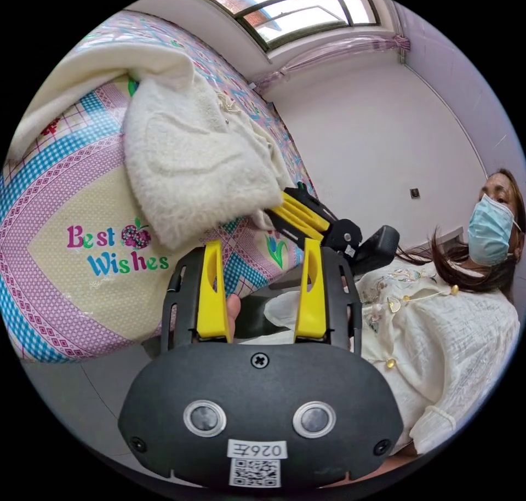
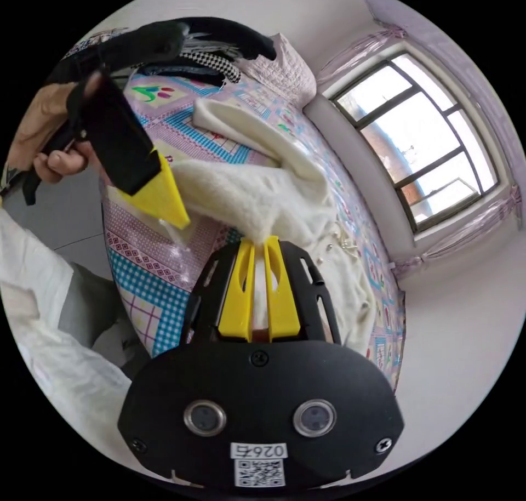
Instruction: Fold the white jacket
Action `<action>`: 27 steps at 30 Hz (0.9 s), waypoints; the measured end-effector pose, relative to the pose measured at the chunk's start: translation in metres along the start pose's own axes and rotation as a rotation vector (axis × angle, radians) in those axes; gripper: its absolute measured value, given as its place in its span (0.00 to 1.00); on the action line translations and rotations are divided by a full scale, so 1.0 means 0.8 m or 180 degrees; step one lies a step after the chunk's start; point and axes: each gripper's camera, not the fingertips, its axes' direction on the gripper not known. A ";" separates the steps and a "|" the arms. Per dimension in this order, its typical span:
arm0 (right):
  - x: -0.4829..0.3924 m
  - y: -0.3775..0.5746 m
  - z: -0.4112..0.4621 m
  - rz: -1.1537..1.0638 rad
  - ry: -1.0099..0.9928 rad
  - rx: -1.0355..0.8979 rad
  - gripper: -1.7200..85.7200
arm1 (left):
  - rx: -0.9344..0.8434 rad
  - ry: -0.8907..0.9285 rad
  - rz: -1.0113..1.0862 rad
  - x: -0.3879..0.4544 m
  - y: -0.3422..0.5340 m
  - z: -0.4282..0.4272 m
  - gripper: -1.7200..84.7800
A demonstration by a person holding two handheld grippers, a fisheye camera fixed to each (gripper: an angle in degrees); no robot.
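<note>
White fleece: the jacket (image 1: 192, 155) lies bunched on the bed (image 1: 71, 282), over a patterned quilt of pink, blue and cream. In the left gripper view it sits at about 11 o'clock from the picture's centre, its lower corner hanging toward the bed edge. Left gripper (image 1: 262, 260): yellow jaws stand apart with nothing between them, just below the jacket's corner. Right gripper (image 1: 274, 211) enters that view at 2 o'clock from the left gripper's tips; its yellow jaws are drawn together at the jacket's edge.

Right gripper view: right gripper (image 2: 259, 244) has both jaws pressed close on a pinch of jacket (image 2: 257, 199) fabric, which rises straight from the tips at 12 o'clock. Left gripper (image 2: 159, 194) shows at 10 o'clock, a yellow jaw tip near the jacket's left end; a hand (image 2: 46, 128) holds its black handle. Dark clothes (image 2: 208, 46) lie at the bed's (image 2: 159, 287) far end, well apart from the jacket. A window (image 2: 422, 134) shows at 2 o'clock
</note>
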 end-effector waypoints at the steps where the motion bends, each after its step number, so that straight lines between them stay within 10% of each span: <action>1: 0.005 0.006 -0.009 -0.0001 0.0020 0.0003 0.01 | 0.0002 0.0047 -0.0032 -0.003 0.000 -0.004 0.25; 21: 0.154 0.154 0.118 0.2065 -0.2356 -0.0672 0.06 | -0.0750 0.0768 0.0140 0.028 -0.092 0.115 0.21; 27: 0.179 0.174 0.084 0.2071 -0.2009 -0.0435 0.10 | -0.0430 -0.1169 0.1030 0.137 -0.099 0.078 0.20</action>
